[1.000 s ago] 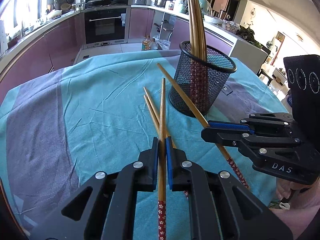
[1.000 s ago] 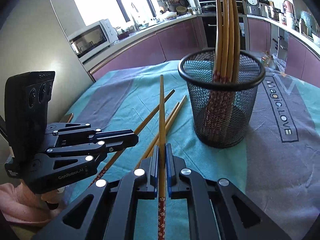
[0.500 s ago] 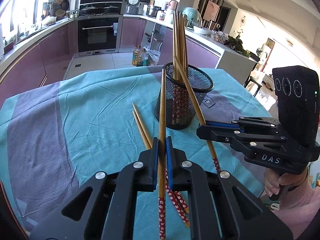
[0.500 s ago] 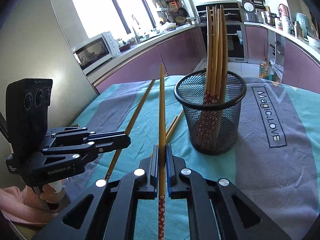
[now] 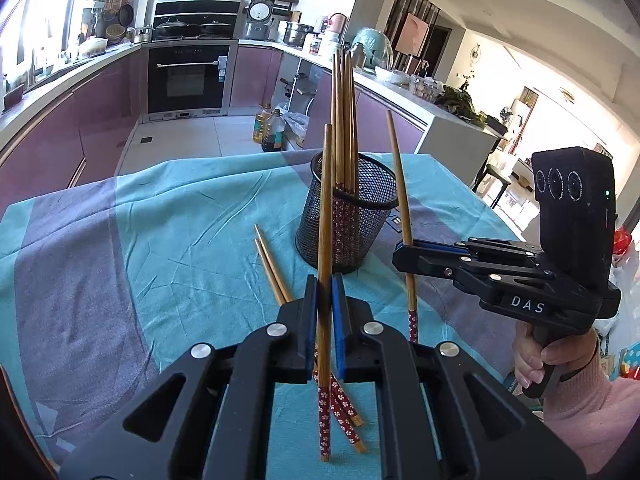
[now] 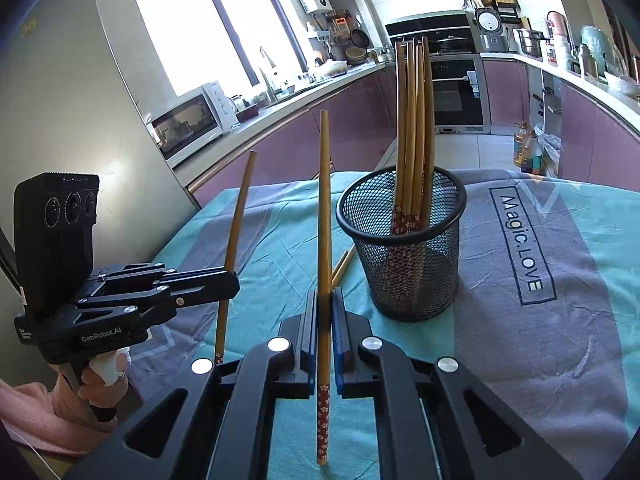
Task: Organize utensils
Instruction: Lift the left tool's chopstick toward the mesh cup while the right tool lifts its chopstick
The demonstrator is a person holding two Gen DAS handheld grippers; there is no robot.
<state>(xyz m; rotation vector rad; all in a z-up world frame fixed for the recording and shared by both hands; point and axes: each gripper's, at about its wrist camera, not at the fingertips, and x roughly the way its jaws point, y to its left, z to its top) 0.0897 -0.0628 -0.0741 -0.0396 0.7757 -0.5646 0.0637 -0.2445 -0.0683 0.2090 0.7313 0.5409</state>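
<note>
A black mesh cup (image 5: 362,236) (image 6: 420,276) stands on the tablecloth with several wooden chopsticks (image 5: 344,120) (image 6: 414,128) upright in it. My left gripper (image 5: 324,284) (image 6: 232,280) is shut on one chopstick (image 5: 326,208) (image 6: 236,232), held near upright above the cloth, in front of the cup. My right gripper (image 6: 325,296) (image 5: 400,254) is shut on another chopstick (image 6: 325,208) (image 5: 400,200), also near upright, beside the cup. Two more chopsticks (image 5: 276,276) (image 6: 340,268) lie on the cloth near the cup.
A teal and grey tablecloth (image 5: 160,240) (image 6: 540,340) covers the table. Kitchen counters, an oven (image 5: 188,76) and a microwave (image 6: 188,120) stand beyond the table's far edge. Oil bottles (image 5: 270,130) sit on the floor.
Both grippers have lifted and tilted their chopsticks from lying low over the cloth to near upright. The cup and the loose chopsticks have not moved.
</note>
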